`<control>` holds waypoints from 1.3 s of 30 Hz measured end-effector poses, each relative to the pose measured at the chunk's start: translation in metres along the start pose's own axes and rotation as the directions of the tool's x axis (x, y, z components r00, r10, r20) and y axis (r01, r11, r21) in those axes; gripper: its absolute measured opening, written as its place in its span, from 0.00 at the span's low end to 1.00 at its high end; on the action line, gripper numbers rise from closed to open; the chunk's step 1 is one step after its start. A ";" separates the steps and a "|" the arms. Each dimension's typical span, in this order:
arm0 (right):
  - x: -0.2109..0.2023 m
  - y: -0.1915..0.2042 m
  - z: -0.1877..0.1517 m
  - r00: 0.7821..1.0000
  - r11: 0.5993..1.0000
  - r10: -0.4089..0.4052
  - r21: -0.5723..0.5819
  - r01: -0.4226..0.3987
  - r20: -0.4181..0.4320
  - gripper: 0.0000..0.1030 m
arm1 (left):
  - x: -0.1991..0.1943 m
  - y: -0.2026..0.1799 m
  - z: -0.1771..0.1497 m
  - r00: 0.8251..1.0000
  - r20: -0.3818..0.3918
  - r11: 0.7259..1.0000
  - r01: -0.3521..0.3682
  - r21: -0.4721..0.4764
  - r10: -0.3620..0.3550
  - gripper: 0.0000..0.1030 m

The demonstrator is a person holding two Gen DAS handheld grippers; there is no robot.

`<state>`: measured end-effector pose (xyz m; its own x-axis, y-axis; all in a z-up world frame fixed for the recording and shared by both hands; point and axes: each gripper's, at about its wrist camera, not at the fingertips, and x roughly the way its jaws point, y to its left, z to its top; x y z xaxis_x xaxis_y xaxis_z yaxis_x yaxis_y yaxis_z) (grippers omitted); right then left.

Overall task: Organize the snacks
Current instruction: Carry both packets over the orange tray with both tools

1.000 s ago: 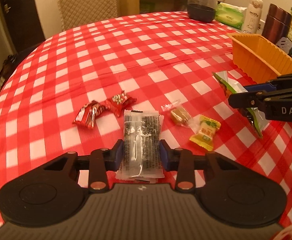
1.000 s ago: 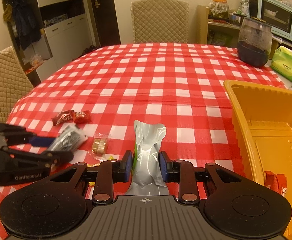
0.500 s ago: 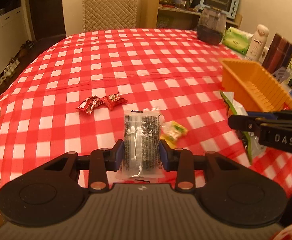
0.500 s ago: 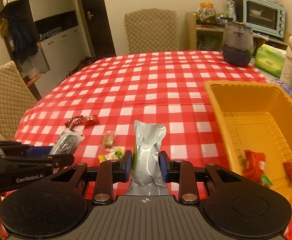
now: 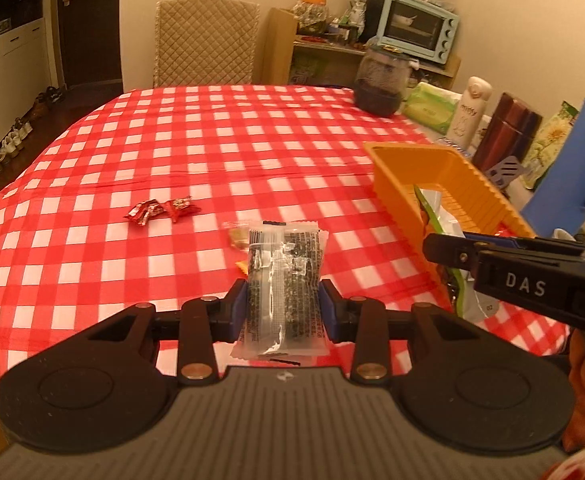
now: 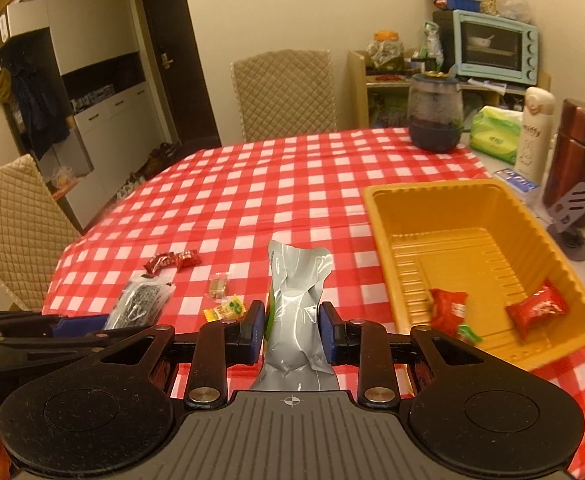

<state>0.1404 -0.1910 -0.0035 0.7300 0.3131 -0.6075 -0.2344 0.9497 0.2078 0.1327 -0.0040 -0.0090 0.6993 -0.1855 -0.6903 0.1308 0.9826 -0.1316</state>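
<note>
Right wrist view looks across a tabletop [image 6: 292, 184] covered in red-and-white checked cloth, with quilted beige chairs [image 6: 284, 92] at its far and left edges and white cabinets by a dark door behind. On a shelf past the far right corner sits a pale blue toaster oven [image 6: 494, 46]. Along the right edge stand a dark glass jar [image 6: 434, 114], a green tissue pack [image 6: 494, 134], a white bottle [image 6: 536, 134] and a maroon flask [image 6: 576, 160]. An orange tray [image 6: 388, 232] lies near the right edge with two red snack packets [image 6: 536, 308] in its near end.

The right hand-held gripper [image 6: 292, 332] is clamped on a crinkled silver pouch [image 6: 296, 300] with a green edge, held upright above the cloth just left of the tray. The left hand-held gripper [image 5: 282, 308] is clamped on a clear packet [image 5: 284, 280] of dark contents with printed lettering, its sealed ends sticking out beyond the pads. Toward the near left part of the cloth lie two red candies [image 5: 160, 211], a small clear-wrapped brown sweet [image 6: 217, 286] and a yellow candy [image 6: 226, 310].
</note>
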 end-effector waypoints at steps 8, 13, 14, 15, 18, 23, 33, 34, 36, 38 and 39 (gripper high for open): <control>-0.029 -0.021 -0.001 0.999 0.999 -0.041 0.024 0.040 0.033 0.29 | -0.013 -0.031 0.005 0.999 0.024 0.999 0.034 0.038 -0.034 0.33; -0.045 -0.041 -0.002 0.996 0.996 -0.080 0.048 0.077 0.050 0.29 | -0.015 -0.050 0.010 0.998 0.028 0.996 0.062 0.060 -0.063 0.33; -0.048 -0.046 -0.001 0.995 0.995 -0.089 0.055 0.086 0.054 0.29 | -0.015 -0.054 0.011 0.997 0.027 0.996 0.067 0.065 -0.069 0.33; -0.051 -0.051 -0.001 0.993 0.993 -0.099 0.063 0.095 0.057 0.29 | -0.014 -0.058 0.012 0.997 0.025 0.995 0.074 0.070 -0.075 0.33; -0.060 -0.067 -0.001 0.990 0.988 -0.129 0.089 0.123 0.065 0.29 | -0.010 -0.072 0.015 0.995 0.021 0.992 0.097 0.085 -0.099 0.33; -0.070 -0.100 -0.002 0.981 0.976 -0.183 0.130 0.173 0.067 0.29 | 0.003 -0.095 0.023 0.990 0.011 0.985 0.138 0.103 -0.139 0.33; -0.064 -0.152 0.001 0.970 0.959 -0.238 0.171 0.228 0.044 0.29 | 0.044 -0.141 0.040 0.979 -0.027 0.969 0.203 0.139 -0.201 0.33; -0.062 -0.155 0.002 0.970 0.958 -0.239 0.174 0.228 0.042 0.29 | 0.049 -0.145 0.041 0.978 -0.030 0.968 0.206 0.141 -0.204 0.33; -0.058 -0.160 0.004 0.971 0.957 -0.238 0.179 0.227 0.038 0.29 | 0.058 -0.151 0.044 0.977 -0.036 0.967 0.212 0.144 -0.209 0.33; -0.053 -0.165 0.006 0.970 0.957 -0.239 0.174 0.230 0.035 0.29 | 0.066 -0.156 0.046 0.976 -0.040 0.965 0.216 0.146 -0.212 0.33; -0.050 -0.167 0.007 0.970 0.958 -0.240 0.172 0.231 0.034 0.29 | 0.070 -0.159 0.047 0.976 -0.042 0.965 0.218 0.147 -0.214 0.33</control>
<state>0.1476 -0.3657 -0.0026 0.7860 0.0758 -0.6135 0.0542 0.9802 0.1906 0.1942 -0.1731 -0.0029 0.6251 -0.3913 -0.6754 0.3820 0.9079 -0.1724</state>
